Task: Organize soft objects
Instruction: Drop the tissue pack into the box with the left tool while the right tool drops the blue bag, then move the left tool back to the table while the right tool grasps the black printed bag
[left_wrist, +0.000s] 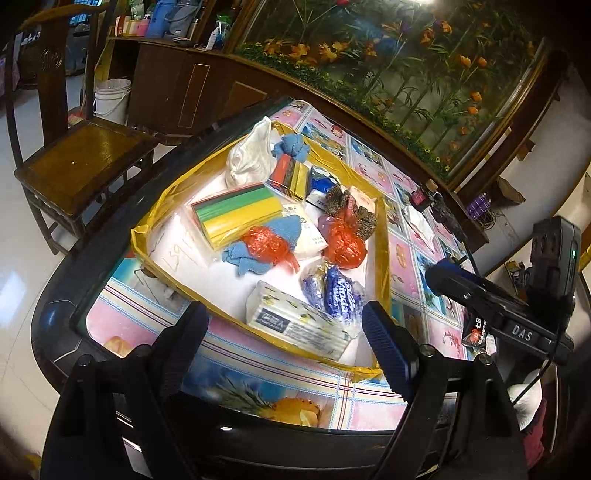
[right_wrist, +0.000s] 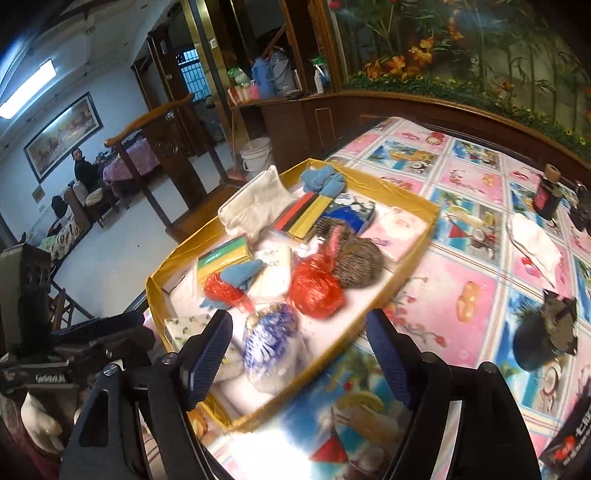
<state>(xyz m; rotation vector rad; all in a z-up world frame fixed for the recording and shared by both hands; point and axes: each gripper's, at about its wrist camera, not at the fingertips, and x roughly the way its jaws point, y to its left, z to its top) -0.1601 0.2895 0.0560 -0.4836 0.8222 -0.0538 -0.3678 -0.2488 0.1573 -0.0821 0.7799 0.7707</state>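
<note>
Both grippers, left (left_wrist: 284, 345) and right (right_wrist: 297, 356), hover with jaws open and empty; soft items already fill the tray (left_wrist: 384, 236), white cloth (right_wrist: 535, 247) remains on the worktop (right_wrist: 480, 280).

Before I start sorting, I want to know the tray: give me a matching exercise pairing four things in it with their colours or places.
Things:
1. tissue pack
2. towel
3. sponge pack
4. plastic bag

Descriptions:
A. red, crumpled, mid-tray
B. green and yellow stripes
C. white, at the tray's far corner
D. at the near edge, between the left gripper's open fingers in its view

Pairs: 1-D, 2-C, 3-B, 4-A
</note>
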